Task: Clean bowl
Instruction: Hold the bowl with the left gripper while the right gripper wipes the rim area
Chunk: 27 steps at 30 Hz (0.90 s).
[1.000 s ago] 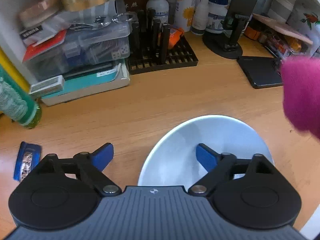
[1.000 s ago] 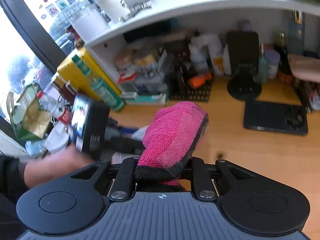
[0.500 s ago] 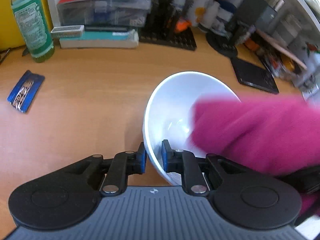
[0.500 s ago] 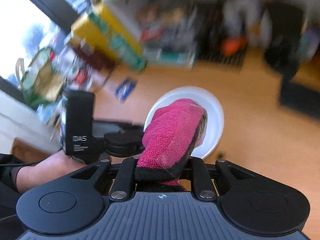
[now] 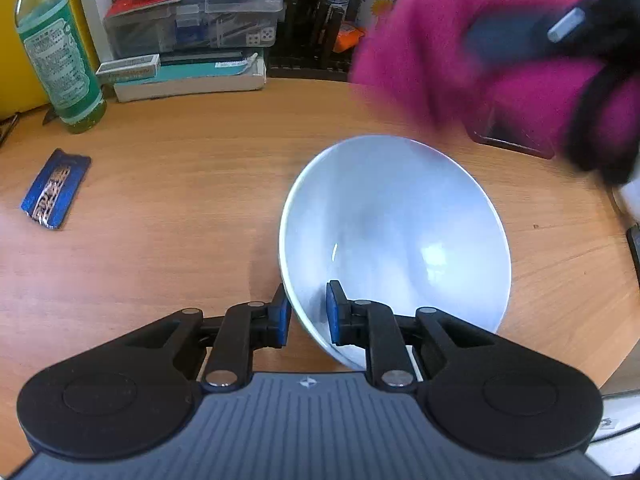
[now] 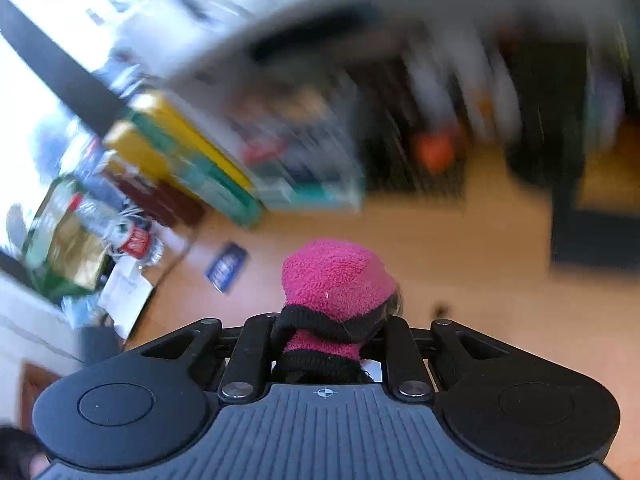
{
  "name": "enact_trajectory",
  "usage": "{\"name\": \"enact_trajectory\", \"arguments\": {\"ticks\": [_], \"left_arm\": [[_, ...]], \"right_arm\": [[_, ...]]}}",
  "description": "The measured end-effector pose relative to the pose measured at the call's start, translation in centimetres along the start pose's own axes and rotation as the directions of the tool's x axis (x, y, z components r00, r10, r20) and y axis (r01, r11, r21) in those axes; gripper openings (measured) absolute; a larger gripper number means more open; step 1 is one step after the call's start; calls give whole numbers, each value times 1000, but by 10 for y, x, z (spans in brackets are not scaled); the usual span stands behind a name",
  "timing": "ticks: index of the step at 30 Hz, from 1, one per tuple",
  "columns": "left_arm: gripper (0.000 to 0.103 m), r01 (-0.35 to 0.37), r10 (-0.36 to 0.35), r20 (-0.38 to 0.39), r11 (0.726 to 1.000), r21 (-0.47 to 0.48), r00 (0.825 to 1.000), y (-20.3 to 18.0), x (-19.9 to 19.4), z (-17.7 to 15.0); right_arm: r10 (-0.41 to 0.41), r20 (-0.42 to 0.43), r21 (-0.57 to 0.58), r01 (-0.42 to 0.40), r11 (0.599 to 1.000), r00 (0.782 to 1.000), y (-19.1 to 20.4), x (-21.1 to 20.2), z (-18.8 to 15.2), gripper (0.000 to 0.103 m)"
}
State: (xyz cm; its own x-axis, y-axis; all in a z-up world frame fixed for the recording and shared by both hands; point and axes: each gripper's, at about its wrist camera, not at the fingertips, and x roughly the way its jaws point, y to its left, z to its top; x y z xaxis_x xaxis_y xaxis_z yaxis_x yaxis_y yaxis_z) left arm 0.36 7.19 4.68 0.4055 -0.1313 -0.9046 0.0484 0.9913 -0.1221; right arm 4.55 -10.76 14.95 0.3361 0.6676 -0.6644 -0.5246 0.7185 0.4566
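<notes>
Left claw [image 5: 306, 314]: clamped on the near rim of the bowl, one pad outside the wall, one inside; its jaws have just eased a little wider.
Bowl [image 5: 396, 232]: white, tipped up on the counter [image 5: 180, 184], toward its right edge.
Right claw [image 6: 332, 320]: closed on a pink cloth [image 6: 336, 276].
Cloth in left view [image 5: 480, 52]: blurred, raised beyond the bowl, apart from it.
Blue packet [image 5: 54, 188]: flat near the counter's left edge.

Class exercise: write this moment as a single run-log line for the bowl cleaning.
left claw: shut on bowl rim, tilting it | right claw: shut on pink cloth, above bowl, not touching | wipe: pending
</notes>
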Motion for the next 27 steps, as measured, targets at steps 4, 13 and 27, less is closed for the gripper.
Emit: {"name": "enact_trajectory", "arguments": {"ticks": [4,13,27], "left_arm": [[73,19,-21,24,997,80,1000,1,11,26],[13,99,-96,91,995,-32,991,26,32,62],[15,-7,9,32,999,-43,999,-13,-9,3]], "right_arm": [[-28,39,0,28,1000,999,-4,-24,-3,19],[-88,1,81,88,993,996,-37,-31,-40,19],[68,-407,89,-35,995,911,-22,50,-52,19]]}}
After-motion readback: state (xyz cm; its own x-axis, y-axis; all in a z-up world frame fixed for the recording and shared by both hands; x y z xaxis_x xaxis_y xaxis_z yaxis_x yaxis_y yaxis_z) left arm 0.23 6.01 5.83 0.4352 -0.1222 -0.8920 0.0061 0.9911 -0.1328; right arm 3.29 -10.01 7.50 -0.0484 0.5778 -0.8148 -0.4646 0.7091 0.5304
